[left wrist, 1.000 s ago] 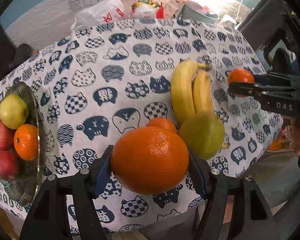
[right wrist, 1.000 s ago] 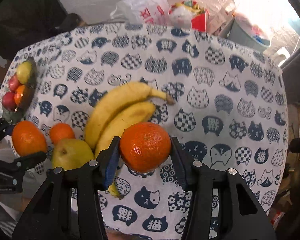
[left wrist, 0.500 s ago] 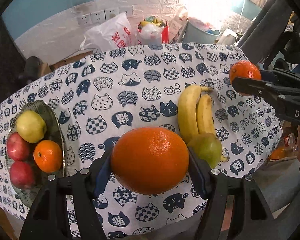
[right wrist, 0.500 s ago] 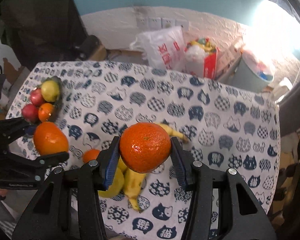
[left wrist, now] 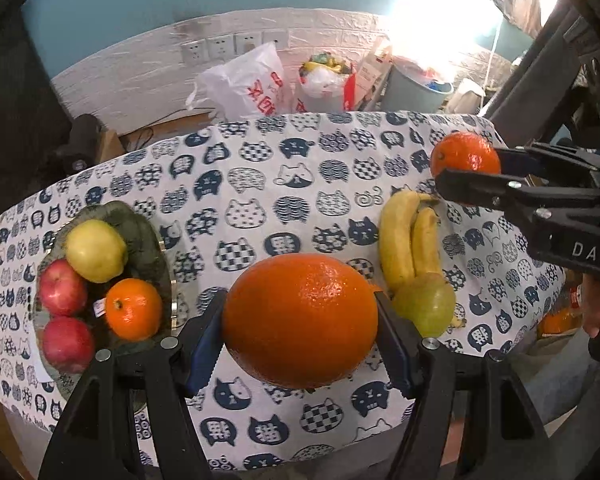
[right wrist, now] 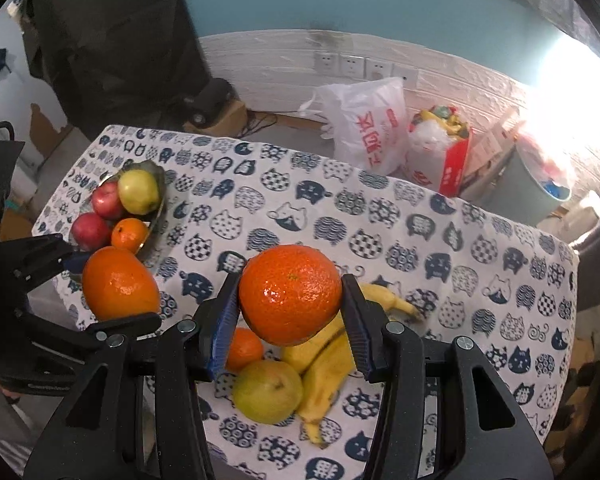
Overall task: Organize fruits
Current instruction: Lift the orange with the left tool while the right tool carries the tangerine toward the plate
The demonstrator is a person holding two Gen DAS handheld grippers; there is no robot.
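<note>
Large orange: a big round orange fruit [left wrist: 300, 320] is hanging above the cat-print tablecloth [left wrist: 260, 184], the left gripper [left wrist: 300, 334] clenching it.
Small orange: the right gripper [right wrist: 290, 300] is grasping a smaller round mandarin [right wrist: 290, 294] over the yellow bananas [right wrist: 324, 364].
Dish: a glass dish [left wrist: 140, 224] at the table's left end is holding apples and an orange.
Table: a green pear [right wrist: 267, 391] is lying against the bananas.

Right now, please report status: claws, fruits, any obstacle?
Left claw shut on big orange. Right claw shut on mandarin. Both held above table. Bowl holds four fruits; path to it looks clear.
</note>
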